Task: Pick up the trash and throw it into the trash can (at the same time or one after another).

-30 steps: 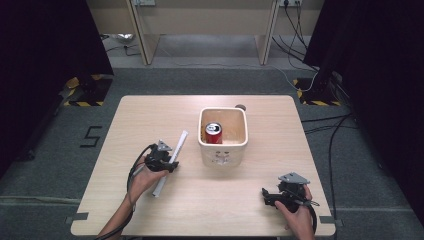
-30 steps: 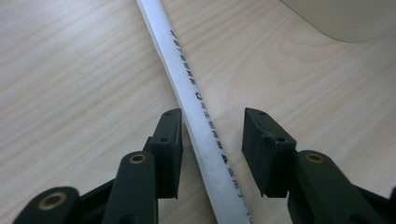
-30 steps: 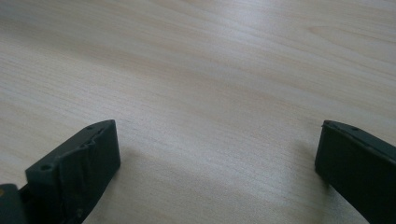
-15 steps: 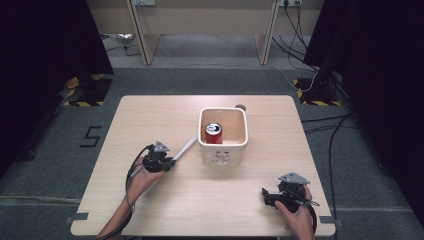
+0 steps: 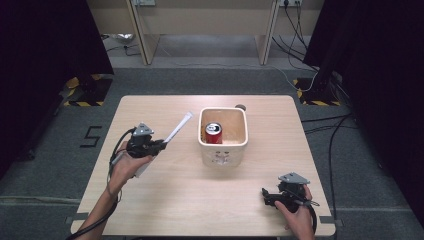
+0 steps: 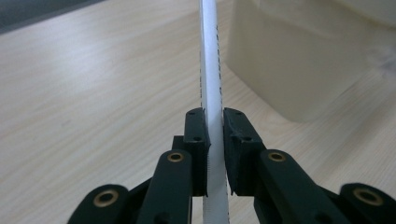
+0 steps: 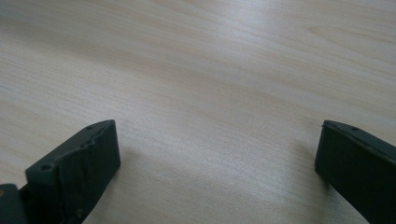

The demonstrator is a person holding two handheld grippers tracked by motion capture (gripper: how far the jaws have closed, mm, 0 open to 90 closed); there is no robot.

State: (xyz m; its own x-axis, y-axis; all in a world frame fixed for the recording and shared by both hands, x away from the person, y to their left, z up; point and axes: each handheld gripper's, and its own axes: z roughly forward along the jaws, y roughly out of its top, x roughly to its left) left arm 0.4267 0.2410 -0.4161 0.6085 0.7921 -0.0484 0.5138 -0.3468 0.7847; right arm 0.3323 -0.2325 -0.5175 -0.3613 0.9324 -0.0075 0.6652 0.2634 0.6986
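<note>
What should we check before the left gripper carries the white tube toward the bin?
1. Grip: left gripper fingers pinch the white tube from both sides. Ok.
2. Grip position: held near the tube's lower end, long part sticking out ahead; may swing. Not ok.
3. Tube off the table: it slants upward toward the bin in the high view, but whether its lower end is clear of the wood is hidden by the hand. Cannot tell.
4. Room in the bin: a red can stands inside, open space beside it. Ok.
5. Right gripper: open, at the near right of the table, away from the path. Ok.
</note>
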